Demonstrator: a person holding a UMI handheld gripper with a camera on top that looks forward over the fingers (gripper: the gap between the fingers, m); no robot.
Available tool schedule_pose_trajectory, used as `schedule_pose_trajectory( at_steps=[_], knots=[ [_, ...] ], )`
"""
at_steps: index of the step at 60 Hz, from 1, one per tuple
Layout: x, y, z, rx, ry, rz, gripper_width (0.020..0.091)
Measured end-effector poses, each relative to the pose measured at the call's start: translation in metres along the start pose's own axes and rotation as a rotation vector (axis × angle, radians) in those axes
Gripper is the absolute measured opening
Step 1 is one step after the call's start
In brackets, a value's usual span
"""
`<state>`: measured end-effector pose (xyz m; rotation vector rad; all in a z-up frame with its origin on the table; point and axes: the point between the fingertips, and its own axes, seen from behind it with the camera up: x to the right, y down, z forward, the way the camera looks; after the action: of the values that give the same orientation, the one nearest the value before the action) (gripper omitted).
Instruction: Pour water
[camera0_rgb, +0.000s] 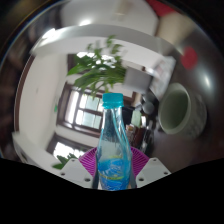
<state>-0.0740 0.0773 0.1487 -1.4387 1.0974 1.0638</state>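
A: What am I looking at first?

B: The water bottle (114, 140), clear plastic with a teal cap, is standing upright between the fingers (113, 170). The pink pads (88, 161) are pressing against its lower body on both sides, so I am reading the fingers as closed on the bottle.

A: Is the cap on?

B: Yes, it appears seated on the neck. Blue-tinted liquid is showing low in the bottle near the pads; I cannot tell the exact fill level.

A: How am I handling this step well?

B: I am judging that the grip needs to stay firm and low while the bottle is carried upright. Tilting should be slow, with the neck over a receiver, and the cap would have to come off before anything flows.

A: What receiver?

B: A pale rounded vessel (176, 108) is showing beyond the bottle, to one side; its contents are hidden from me. A leafy plant (98, 65) is standing further behind, before a window (80, 108).
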Motion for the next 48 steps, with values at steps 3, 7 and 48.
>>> schedule_pose_trajectory(
  at_steps=[3, 7, 48],
  knots=[
    [-0.007, -0.013, -0.001, -0.001, 0.018, -0.188, 0.0432],
    [-0.018, -0.04, -0.016, 0.011, 0.045, -0.452, 0.0432],
    [0.131, -0.322, -0.004, 0.236, 0.636, -1.268, 0.0436]
  ],
)
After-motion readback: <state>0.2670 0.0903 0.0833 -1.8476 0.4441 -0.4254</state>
